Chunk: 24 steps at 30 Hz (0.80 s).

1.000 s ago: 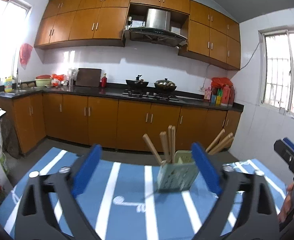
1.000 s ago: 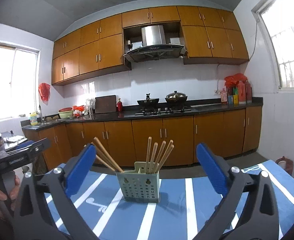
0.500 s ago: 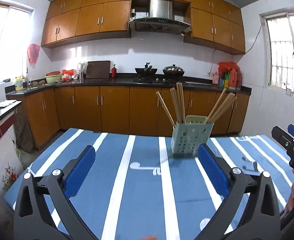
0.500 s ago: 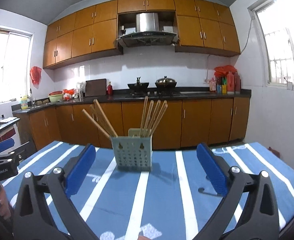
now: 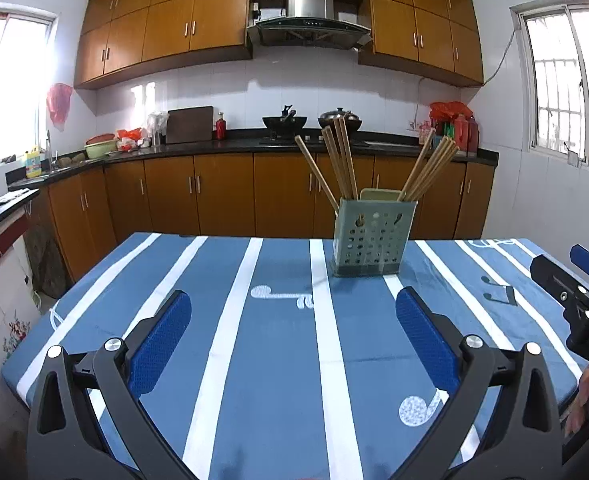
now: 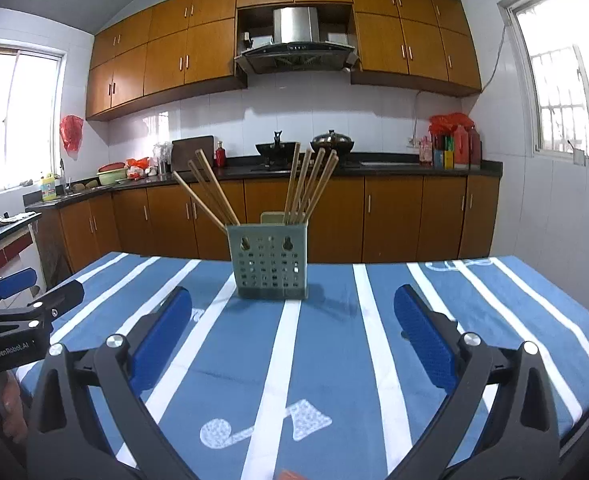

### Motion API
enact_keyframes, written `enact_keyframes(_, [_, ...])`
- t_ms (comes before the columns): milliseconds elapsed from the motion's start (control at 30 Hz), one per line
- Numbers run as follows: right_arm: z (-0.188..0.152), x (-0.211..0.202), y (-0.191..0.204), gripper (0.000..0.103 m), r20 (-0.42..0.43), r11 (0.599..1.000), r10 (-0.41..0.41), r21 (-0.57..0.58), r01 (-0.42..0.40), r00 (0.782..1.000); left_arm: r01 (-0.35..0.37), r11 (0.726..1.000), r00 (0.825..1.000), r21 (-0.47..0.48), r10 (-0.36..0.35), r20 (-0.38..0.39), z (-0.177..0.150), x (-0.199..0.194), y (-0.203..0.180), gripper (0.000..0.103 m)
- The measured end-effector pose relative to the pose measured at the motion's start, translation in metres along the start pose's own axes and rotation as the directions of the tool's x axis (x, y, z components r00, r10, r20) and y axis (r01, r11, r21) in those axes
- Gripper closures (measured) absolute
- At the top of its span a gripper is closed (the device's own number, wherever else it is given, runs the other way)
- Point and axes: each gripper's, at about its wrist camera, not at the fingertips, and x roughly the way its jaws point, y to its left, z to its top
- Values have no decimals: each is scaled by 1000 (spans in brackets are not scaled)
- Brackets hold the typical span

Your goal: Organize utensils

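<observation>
A pale green perforated utensil holder stands upright near the far edge of the blue striped table. Several wooden chopsticks lean out of it in two bunches, left and right. My left gripper is open and empty, held low over the near part of the table, well short of the holder. My right gripper is also open and empty, facing the holder from a similar distance. The right gripper shows at the right edge of the left wrist view, and the left gripper at the left edge of the right wrist view.
The table wears a blue cloth with white stripes. Behind it run brown kitchen cabinets, a dark counter with pots, bottles and a sink area at left. A person's hand holds the left gripper.
Both cameras have risen and pulled back, so more of the table shows in front of the holder. The holder and chopsticks have not moved. Both grippers stay open.
</observation>
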Motion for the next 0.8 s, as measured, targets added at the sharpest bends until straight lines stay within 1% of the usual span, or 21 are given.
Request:
enact_keyframes(200, [-16, 1, -3, 4, -37, 1000, 1, 15, -1, 999, -6, 1000, 1000, 10, 6, -20, -15, 0, 0, 2])
enact_keyframes(400, [-27, 2, -4, 4, -54, 1000, 1, 16, -1, 999, -2, 1000, 999, 10, 2, -34, -27, 0, -1, 2])
enact_keyframes(800, [-35, 5, -6, 4, -74, 1000, 1, 23, 1, 997, 2, 1000, 998, 6, -2, -58, -34, 2, -5, 2])
